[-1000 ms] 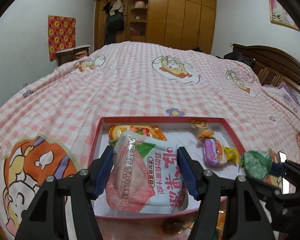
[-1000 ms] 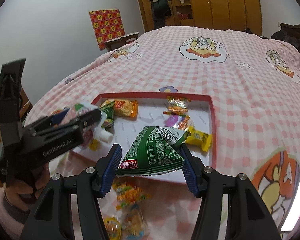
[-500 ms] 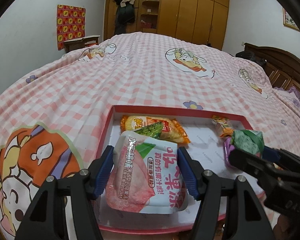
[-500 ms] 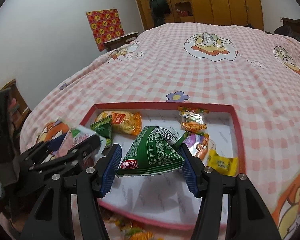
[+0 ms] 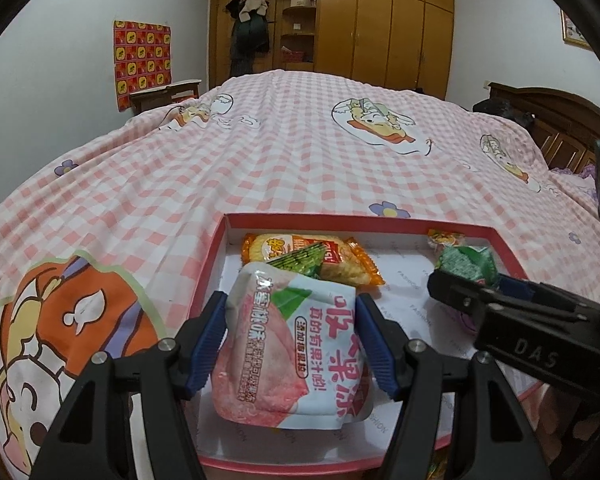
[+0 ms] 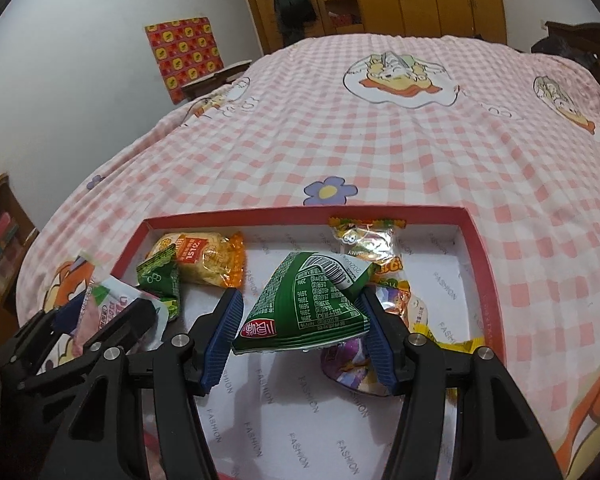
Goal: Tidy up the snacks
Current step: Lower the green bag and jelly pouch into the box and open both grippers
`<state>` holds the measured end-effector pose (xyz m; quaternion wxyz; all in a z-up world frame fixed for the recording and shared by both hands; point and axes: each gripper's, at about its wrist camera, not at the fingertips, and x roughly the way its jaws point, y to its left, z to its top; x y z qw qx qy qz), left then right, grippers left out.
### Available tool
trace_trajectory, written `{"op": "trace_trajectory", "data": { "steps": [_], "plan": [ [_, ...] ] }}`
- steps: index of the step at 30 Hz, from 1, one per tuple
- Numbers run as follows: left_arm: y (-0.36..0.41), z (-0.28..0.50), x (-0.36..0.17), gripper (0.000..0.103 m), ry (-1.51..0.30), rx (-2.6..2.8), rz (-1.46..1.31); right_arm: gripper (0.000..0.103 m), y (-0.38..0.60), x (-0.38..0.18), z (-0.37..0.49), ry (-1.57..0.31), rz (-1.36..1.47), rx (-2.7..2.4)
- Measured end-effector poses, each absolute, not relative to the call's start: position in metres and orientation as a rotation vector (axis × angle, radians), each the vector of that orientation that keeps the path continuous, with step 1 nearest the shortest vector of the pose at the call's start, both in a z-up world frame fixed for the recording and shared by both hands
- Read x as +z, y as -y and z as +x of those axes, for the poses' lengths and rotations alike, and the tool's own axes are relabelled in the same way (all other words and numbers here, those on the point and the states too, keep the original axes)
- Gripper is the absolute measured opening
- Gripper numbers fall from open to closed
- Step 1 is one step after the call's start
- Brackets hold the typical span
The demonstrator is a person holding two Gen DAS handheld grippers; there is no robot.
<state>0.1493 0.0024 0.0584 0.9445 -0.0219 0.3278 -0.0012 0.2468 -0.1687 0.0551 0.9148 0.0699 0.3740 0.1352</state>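
Carried forward since a second ago, both now over the red-rimmed tray (image 5: 212, 256) on the checked bedspread (image 5: 300, 168). Left gripper (image 5: 290, 338) clamped on the pink-and-white pouch (image 5: 296, 344) above the tray's near left part; right gripper (image 6: 302, 330) clenched on the green triangular packet (image 6: 308, 304) over the middle, above the purple sweet (image 6: 350, 364). Likely light, soft, crinkly, slippery film; best pinched across the flat body, gently, never crushing.
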Motion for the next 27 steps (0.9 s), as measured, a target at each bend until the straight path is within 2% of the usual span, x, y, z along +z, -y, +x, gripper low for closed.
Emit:
{"op": "trace_trajectory", "data": {
  "steps": [6,9,12,27],
  "plan": [
    [-0.002,0.152,0.055,0.068,-0.703,-0.021,-0.056,0.062,0.171,0.052,0.251,-0.771,0.159,0.293],
    [-0.003,0.152,0.055,0.069,-0.704,-0.019,-0.063,0.071,0.173,0.053,0.25,-0.762,0.177,0.296],
    [-0.005,0.15,0.059,0.073,-0.694,-0.025,-0.081,0.072,0.172,0.06,0.243,-0.748,0.175,0.298],
    [-0.011,0.121,0.079,0.074,-0.695,-0.075,-0.139,0.072,0.183,0.08,0.204,-0.718,0.205,0.341]
  ]
}}
